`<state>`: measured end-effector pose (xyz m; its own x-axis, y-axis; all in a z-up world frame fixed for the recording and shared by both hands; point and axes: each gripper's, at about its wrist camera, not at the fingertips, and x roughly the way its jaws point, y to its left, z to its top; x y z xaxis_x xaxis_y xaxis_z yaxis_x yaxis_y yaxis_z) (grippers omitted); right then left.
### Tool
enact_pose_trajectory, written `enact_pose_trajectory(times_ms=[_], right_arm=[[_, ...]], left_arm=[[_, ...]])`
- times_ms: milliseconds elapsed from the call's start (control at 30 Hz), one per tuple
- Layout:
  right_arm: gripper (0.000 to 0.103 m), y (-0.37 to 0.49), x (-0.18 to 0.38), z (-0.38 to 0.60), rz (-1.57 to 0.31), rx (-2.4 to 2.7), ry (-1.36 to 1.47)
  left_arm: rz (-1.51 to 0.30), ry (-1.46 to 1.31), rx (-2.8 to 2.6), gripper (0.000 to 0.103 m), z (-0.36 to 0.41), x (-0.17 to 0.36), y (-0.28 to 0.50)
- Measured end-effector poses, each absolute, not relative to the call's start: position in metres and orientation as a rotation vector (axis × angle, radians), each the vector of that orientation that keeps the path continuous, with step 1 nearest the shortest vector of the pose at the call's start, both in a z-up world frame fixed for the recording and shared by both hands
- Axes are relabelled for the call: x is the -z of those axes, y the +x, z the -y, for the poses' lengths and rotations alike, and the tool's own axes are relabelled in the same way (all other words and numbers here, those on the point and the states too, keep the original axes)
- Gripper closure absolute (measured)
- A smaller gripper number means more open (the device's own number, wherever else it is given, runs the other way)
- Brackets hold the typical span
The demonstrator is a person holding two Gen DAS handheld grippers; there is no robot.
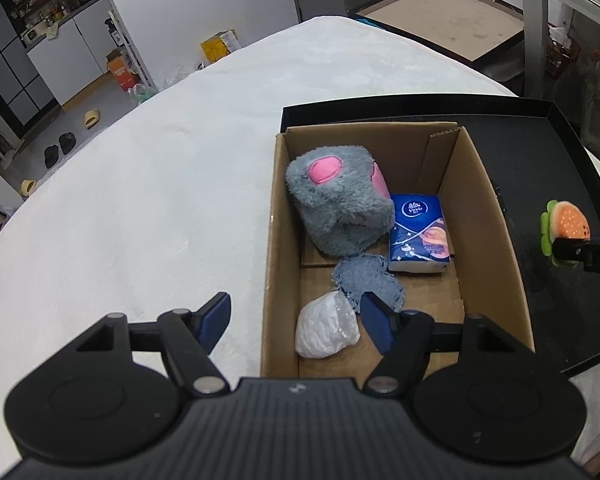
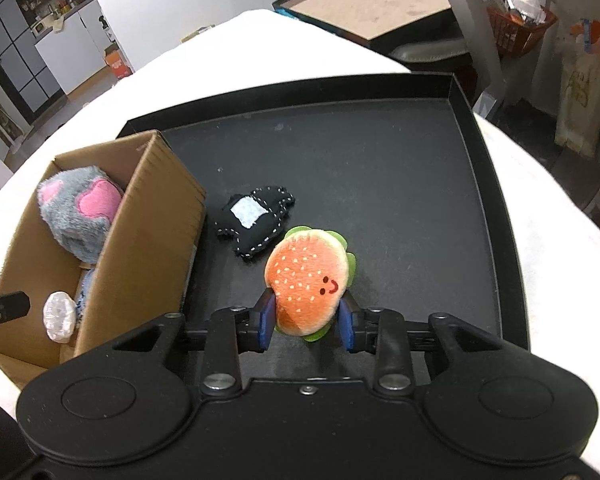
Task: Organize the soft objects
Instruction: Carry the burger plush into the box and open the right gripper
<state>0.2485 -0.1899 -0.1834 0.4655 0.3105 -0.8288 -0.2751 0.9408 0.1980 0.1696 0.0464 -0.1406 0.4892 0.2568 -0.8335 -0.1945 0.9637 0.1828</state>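
Risk number one is sitting right in the right gripper (image 2: 306, 322): its fingers are clamping the hamburger plush (image 2: 309, 285) only by the lower edge of the bun, so most of the toy is sticking out past the blue pads. My guess is that a squishy thing held that shallow could pivot or pop free on the way over, especially if it's clipping the tall wall of the cardboard box (image 2: 156, 216) going in.

Left gripper (image 1: 296, 322) is hanging over the near end of the box with its fingers spread apart, holding nothing. One finger is outside the wall and one inside, so a careless drop could be snagging the cardboard or nudging the white plastic bag (image 1: 327, 330) and the blue-grey cloth (image 1: 366, 280) below it.

Space is getting tight too. The grey and pink plush (image 1: 340, 196) is hogging the far half, and the Vinda tissue pack (image 1: 420, 236) is wedged just beside it, so the burger could end up perching on top and rolling out.

Out on the black tray (image 2: 480, 184), the small black stitched plush (image 2: 256, 220) is lying near the box's outer wall, not yet packed.

Everything's resting on a table (image 1: 140, 200) under a fuzzy white cover, which looks soft and possibly a bit unstable. Beyond that, the room's looking cluttered: shelves, slippers on the floor, boxes, an orange basket.
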Motion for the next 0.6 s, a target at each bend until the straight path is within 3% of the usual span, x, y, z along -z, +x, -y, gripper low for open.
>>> enact_pose_trajectory(times_ms=[600], right_arm=[[0.071, 0.227, 0.144, 0.190, -0.958, -0.355, 0.035]], left_arm=[[-0.990, 0.025, -0.246, 0.033, -0.059, 0.131, 0.148]])
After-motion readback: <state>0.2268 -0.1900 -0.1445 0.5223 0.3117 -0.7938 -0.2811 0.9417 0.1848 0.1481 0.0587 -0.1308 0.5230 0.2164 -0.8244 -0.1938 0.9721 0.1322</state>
